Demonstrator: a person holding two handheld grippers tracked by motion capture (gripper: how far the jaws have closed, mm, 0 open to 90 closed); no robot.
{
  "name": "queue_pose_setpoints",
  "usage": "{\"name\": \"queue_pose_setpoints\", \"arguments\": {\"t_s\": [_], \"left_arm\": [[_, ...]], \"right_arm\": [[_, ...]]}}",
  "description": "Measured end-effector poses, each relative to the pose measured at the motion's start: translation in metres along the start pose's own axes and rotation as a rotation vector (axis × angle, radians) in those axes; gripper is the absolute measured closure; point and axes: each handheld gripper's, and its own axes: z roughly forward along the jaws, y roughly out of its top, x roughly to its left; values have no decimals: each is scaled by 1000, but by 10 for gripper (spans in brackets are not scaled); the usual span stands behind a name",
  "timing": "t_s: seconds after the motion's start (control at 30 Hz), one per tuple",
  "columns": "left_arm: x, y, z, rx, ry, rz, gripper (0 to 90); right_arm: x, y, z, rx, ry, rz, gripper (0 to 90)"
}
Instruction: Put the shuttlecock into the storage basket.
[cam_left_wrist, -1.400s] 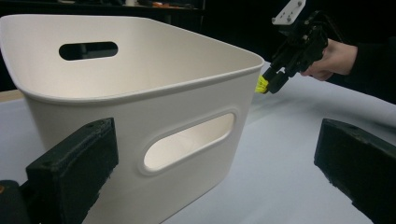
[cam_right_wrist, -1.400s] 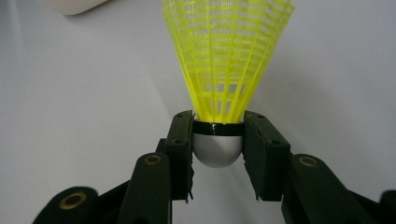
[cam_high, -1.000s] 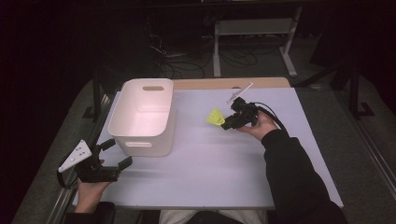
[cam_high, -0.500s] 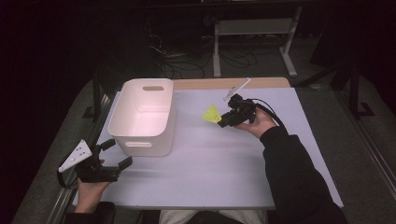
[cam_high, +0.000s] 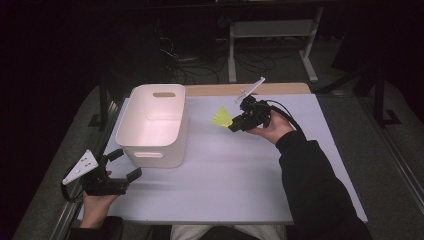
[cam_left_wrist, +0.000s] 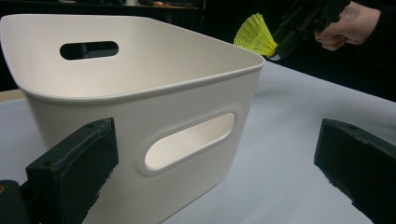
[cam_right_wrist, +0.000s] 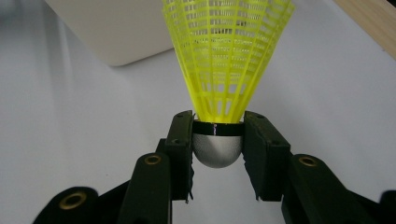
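Note:
A yellow plastic shuttlecock (cam_right_wrist: 227, 60) with a silver cap is clamped by its cap between the jaws of my right gripper (cam_right_wrist: 217, 140). In the high view that right gripper (cam_high: 235, 124) holds the shuttlecock (cam_high: 220, 118) above the table, just right of the white bin (cam_high: 152, 125). My left gripper (cam_high: 123, 165) rests at the table's front left corner with its jaws wide apart and nothing between them. In the left gripper view the bin (cam_left_wrist: 140, 112) stands close ahead, and the shuttlecock (cam_left_wrist: 254, 36) shows beyond its rim.
The bin is empty, with handle slots at both ends. The pale table top (cam_high: 235, 175) has a wooden strip (cam_high: 225, 89) along its far edge. Dark floor, cables and a metal stand (cam_high: 272, 35) lie beyond the table.
My right gripper has lifted the shuttlecock off the table and carried it a little toward the bin. The left gripper has stayed where it was.

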Motion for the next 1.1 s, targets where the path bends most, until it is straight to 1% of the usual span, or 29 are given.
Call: {"name": "queue_pose_setpoints", "arguments": {"t_s": [0.23, 0.6, 0.8, 0.97, 1.1], "left_arm": [[0, 0, 0, 0, -1, 0, 0], [0, 0, 0, -2, 1, 0, 0], [0, 0, 0, -2, -1, 0, 0], [0, 0, 0, -1, -1, 0, 0], [0, 0, 0, -3, 0, -1, 0]], "right_arm": [[2, 11, -6, -15, 0, -14, 633], [8, 33, -21, -47, -7, -41, 633], [12, 42, -22, -45, -10, -63, 633], [15, 48, -23, -44, -8, -71, 633], [18, 53, -25, -52, -9, -82, 633]]}}
